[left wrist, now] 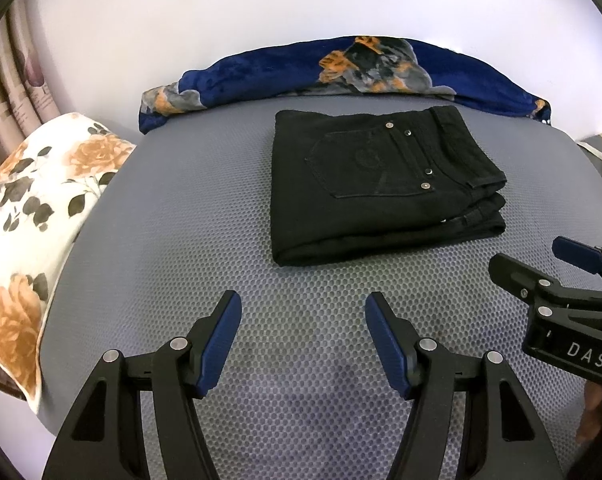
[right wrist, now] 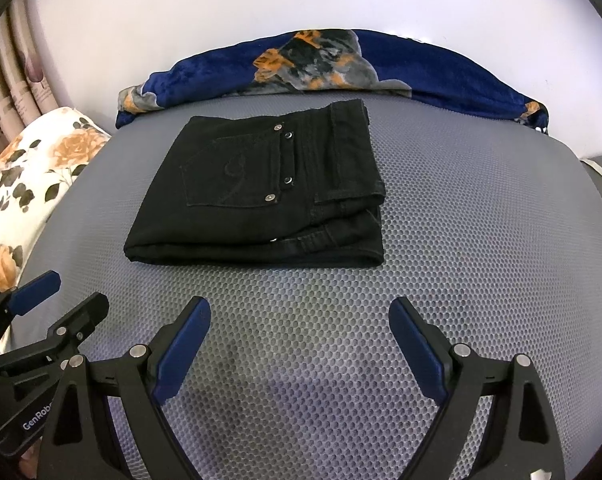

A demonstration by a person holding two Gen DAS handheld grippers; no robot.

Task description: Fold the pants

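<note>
Black pants [left wrist: 381,188] lie folded into a compact rectangle on the grey mesh surface [left wrist: 181,248], back pocket up. In the right wrist view the pants [right wrist: 261,196] sit ahead, left of centre. My left gripper [left wrist: 303,304] is open and empty, held above the mesh short of the pants' near edge. My right gripper [right wrist: 301,310] is open and empty, also short of the pants. The right gripper shows at the right edge of the left wrist view [left wrist: 541,268]; the left gripper shows at the lower left of the right wrist view [right wrist: 65,296].
A rolled blue blanket [left wrist: 341,68] with orange and grey print lies behind the pants against the white wall. A floral pillow [left wrist: 33,208] lies at the left. Curtains [left wrist: 17,92] hang at the far left. The mesh surface [right wrist: 481,220] extends right.
</note>
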